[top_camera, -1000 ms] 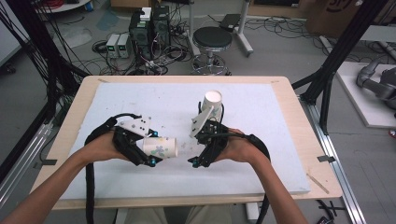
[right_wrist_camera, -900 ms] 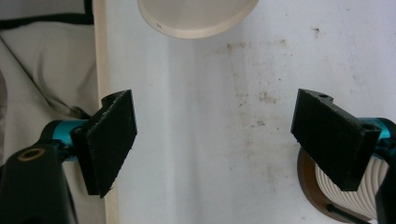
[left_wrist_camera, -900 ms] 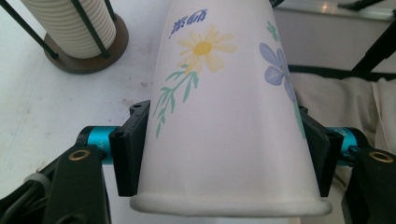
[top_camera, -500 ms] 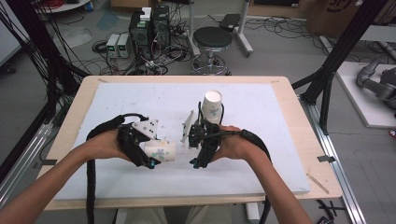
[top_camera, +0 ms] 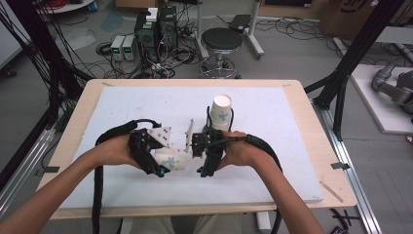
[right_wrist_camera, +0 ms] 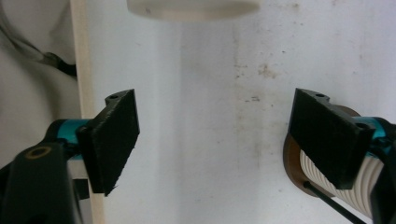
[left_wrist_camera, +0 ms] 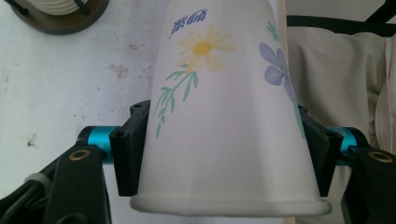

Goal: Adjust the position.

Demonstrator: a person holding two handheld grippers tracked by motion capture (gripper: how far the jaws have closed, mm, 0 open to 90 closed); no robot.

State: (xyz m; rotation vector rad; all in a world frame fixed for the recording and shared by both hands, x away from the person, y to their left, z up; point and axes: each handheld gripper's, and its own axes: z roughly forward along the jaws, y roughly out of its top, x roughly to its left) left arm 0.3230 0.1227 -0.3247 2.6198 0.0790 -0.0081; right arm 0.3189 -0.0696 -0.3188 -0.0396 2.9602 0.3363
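Observation:
My left gripper [top_camera: 164,161] is shut on a white paper cup [top_camera: 176,160] with a flower print, held on its side just above the white table top. In the left gripper view the cup [left_wrist_camera: 219,130] sits between both jaws of that gripper [left_wrist_camera: 224,149], wide rim toward the camera. My right gripper [top_camera: 198,157] faces it from the right, open and holding nothing. In the right gripper view the jaws of that gripper [right_wrist_camera: 219,135] stand wide apart, with one end of the cup [right_wrist_camera: 194,7] at the top edge.
A stack of paper cups [top_camera: 221,112] stands on a brown base behind my right hand; it shows as ribbed rims [right_wrist_camera: 310,175] in the right gripper view and at the upper left [left_wrist_camera: 56,7] in the left gripper view. The white board [top_camera: 272,122] lies on a wooden table [top_camera: 311,126].
My right gripper has come away from the cup stack, down and left, and now faces the cup in my left gripper. My left gripper has shifted slightly right with its cup.

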